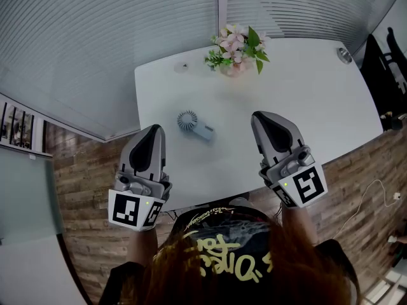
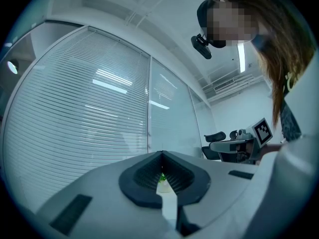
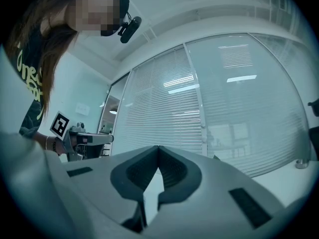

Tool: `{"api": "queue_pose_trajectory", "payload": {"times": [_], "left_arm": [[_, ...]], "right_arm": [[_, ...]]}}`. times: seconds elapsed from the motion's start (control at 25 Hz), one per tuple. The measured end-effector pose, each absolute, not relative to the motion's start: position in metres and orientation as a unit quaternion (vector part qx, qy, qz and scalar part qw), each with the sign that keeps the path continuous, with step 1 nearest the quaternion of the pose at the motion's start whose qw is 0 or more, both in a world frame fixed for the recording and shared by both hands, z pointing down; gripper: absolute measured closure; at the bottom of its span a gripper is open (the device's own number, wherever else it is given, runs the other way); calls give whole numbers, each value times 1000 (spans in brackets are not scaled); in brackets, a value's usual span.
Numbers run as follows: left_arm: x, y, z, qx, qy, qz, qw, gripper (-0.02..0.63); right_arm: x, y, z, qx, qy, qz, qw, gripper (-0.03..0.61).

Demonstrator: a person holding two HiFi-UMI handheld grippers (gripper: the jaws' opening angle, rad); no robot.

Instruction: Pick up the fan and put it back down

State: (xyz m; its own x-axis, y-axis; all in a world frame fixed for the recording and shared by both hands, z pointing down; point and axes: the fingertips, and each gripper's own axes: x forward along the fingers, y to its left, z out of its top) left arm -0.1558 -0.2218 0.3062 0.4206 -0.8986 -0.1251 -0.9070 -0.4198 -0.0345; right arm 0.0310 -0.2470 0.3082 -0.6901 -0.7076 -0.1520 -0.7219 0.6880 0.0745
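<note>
A white table [image 1: 318, 88] stands beside slatted blinds [image 1: 95, 37] on a wood-plank floor [image 1: 82, 189]. Pink flowers [image 1: 236, 48] sit at its far edge, with a silver disc [image 1: 344, 55] near the far right corner. A white cable [image 1: 369, 199] trails across the floor

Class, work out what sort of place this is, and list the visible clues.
Probably an office meeting room: a white table, glass walls with slatted blinds around it, and a black office chair in the background.

An office (blinded glass partitions [image 1: 95, 37], swivel chairs [image 2: 215, 136], meeting table [image 1: 305, 88]).
</note>
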Motion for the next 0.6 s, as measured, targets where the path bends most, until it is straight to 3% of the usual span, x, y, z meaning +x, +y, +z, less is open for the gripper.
{"api": "queue_pose_trajectory", "payload": {"times": [0.6], "left_arm": [[-162,-221,305,-842,534,51,45,623]], "right_arm": [[21,-244,310,-389,919,40,54,575]]}}
